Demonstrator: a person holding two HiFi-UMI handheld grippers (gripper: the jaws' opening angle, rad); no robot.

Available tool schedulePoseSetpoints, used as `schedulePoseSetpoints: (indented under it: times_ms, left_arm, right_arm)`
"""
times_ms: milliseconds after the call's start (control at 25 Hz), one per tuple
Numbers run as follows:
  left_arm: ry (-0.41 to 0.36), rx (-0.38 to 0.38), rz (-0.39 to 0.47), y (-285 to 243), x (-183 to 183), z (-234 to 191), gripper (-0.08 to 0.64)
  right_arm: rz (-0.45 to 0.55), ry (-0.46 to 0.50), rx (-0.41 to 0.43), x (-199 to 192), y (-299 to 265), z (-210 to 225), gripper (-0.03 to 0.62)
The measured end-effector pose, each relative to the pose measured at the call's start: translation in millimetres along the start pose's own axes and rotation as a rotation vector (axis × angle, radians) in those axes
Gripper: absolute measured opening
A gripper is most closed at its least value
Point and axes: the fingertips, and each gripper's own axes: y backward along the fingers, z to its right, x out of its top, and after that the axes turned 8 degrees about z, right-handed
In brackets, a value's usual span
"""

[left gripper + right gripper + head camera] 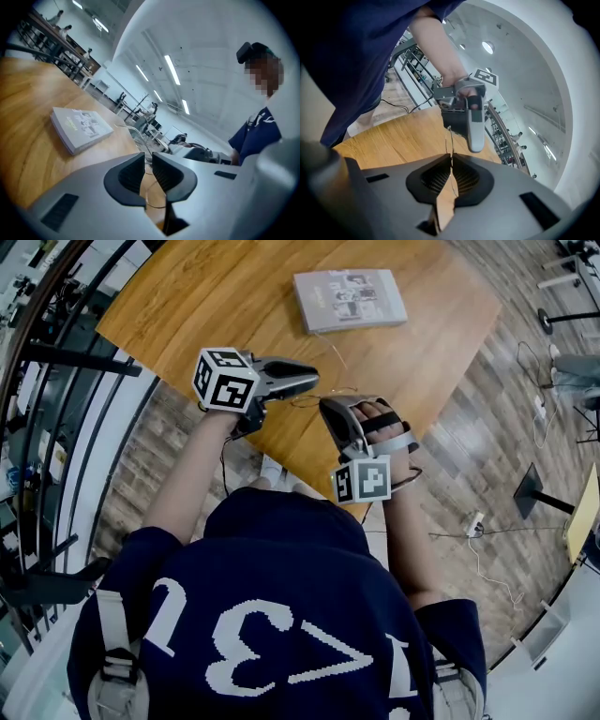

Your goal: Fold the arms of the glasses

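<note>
Wooden desk [234, 296], book [349, 299] lying flat. Thin wire glasses [449, 140] between left hand-held gripper [148, 161] and right hand-held gripper [451, 161], both clamped on them.

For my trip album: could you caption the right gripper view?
The right gripper pinches thin wire glasses above a wooden table, facing the left gripper.

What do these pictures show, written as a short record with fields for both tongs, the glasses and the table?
left tongs: closed on a thin wire part of the glasses
right tongs: closed on the wire frame of the glasses
glasses: held between both tongs, above the near edge of the table
table: wooden; a book lies flat on its far side
arms of the glasses: too thin to tell if folded
</note>
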Motion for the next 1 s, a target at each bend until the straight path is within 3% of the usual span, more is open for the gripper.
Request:
schedulePoseSetpoints:
  times_ms: [160,240,360,480,640,1000]
  left_arm:
    - [-0.065,0.221,0.170,16.4,38.6,-40.0,0.148]
    - [-0.071,0.260,0.232,18.3,57.8,-50.7,0.173]
    - [-0.037,0.235,0.285,9.3,79.0,-56.9,0.173]
    - [0.004,0.202,0.251,-4.9,80.2,-62.9,0.157]
    - [0.043,0.135,0.186,-11.7,66.3,-60.4,0.032]
    - [0.149,0.026,0.042,8.9,-0.9,-25.2,0.028]
  right_arm:
    - [-0.001,0.003,0.003,0.3,3.9,-1.9,0.034]
    - [0.002,0.008,0.005,2.3,4.9,-4.0,0.034]
    - [0.011,0.015,0.011,6.3,4.9,-7.7,0.034]
    - [0.019,0.020,0.013,8.5,5.0,-8.4,0.034]
    - [0.012,0.017,0.009,4.2,4.7,-5.5,0.034]
    - [-0.031,-0.044,-0.033,-19.0,10.6,5.4,0.034]
